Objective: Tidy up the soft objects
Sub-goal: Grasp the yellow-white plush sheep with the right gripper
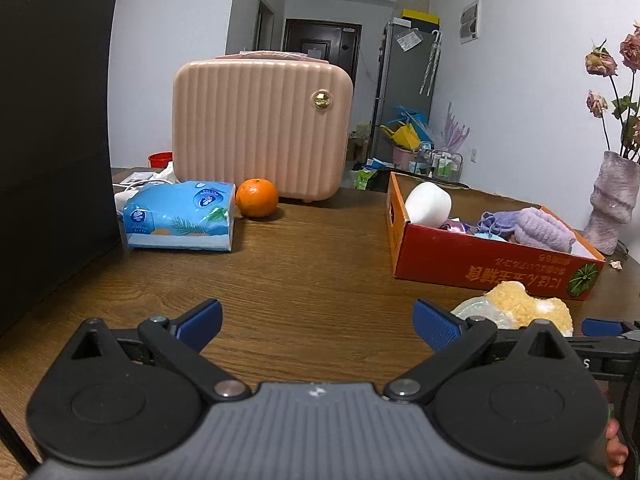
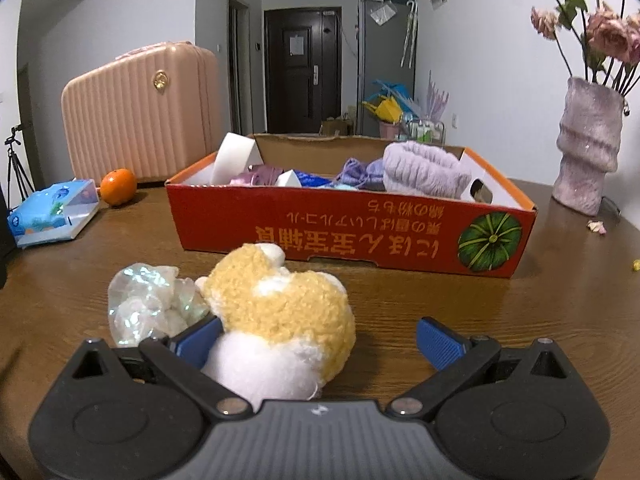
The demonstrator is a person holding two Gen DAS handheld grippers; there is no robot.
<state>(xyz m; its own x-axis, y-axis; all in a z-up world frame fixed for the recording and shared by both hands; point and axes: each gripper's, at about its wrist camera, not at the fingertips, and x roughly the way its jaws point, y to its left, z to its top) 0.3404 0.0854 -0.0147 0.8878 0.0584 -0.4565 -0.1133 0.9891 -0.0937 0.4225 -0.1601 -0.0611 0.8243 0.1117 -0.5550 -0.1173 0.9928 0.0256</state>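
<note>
plush toy (image 2: 280, 312) before box (image 2: 352, 224), crinkled bag (image 2: 148, 304) at its left

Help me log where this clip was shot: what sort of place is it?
Most likely a lived-in apartment. A wooden table faces a hallway ending in a dark front door, with a fridge beside it and a vase of dried flowers.

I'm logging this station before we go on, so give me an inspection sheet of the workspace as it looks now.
Surface: brown wooden table, one scrap near the vase.
Job's things: yellow-and-white plush toy and iridescent crinkled wrap on the table; red cardboard box holds a lilac towel, white foam block, and other items.
Clutter: tissue pack, orange, pink case, vase.
Tongs: left tongs open, empty; right tongs open around the plush toy.
Cables: white cable behind the tissue pack.
Surroundings: hallway, dark door, fridge.
</note>
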